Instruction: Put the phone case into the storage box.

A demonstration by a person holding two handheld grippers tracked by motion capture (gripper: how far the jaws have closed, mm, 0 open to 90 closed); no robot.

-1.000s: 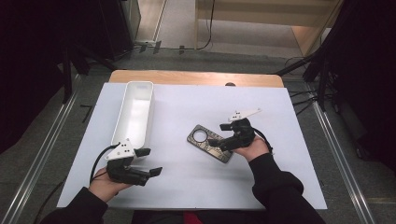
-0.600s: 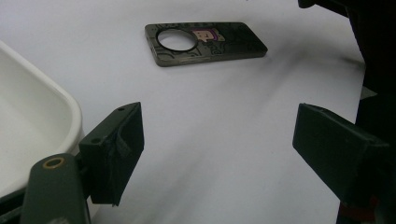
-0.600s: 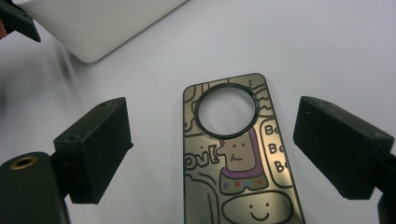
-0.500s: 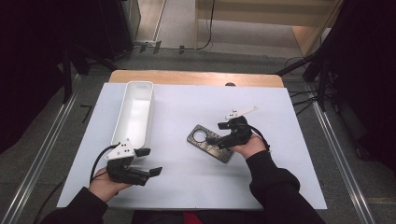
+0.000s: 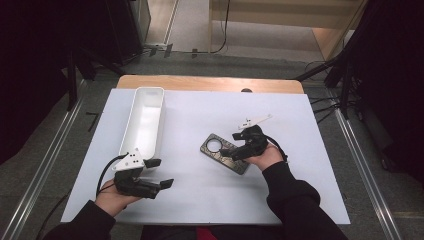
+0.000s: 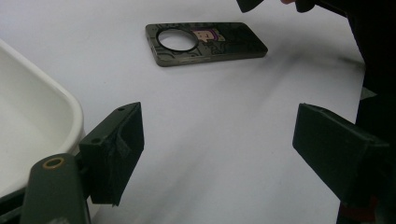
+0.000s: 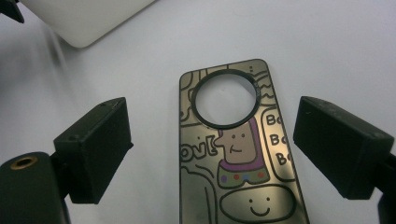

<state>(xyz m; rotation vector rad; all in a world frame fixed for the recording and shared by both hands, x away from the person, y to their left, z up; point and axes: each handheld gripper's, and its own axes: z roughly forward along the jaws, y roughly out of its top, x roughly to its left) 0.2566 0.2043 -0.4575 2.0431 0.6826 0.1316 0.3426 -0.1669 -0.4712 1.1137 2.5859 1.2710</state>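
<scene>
high view: a person sits at the bottom of the frame with a gripper in each hand over a white table cover. the right gripper is a little right of the centre of the frame, and it hovers over the near end of a dark phone case that lies flat on the cover. the case has a big round hole near its far end and cartoon drawings on its surface.

in the right gripper view the case runs from the centre down to the bottom edge, between the two black jaws. the jaws stand wide apart, one at each side of the case, and they hold nothing. i cannot tell if they touch the cover.

the left gripper is in the lower left of the high view, just beside the near end of a long white tray. in the left gripper view its jaws are also spread wide with nothing between them; the case lies in the upper middle, well apart from them, and the rim of the tray curves in at the left edge.
</scene>
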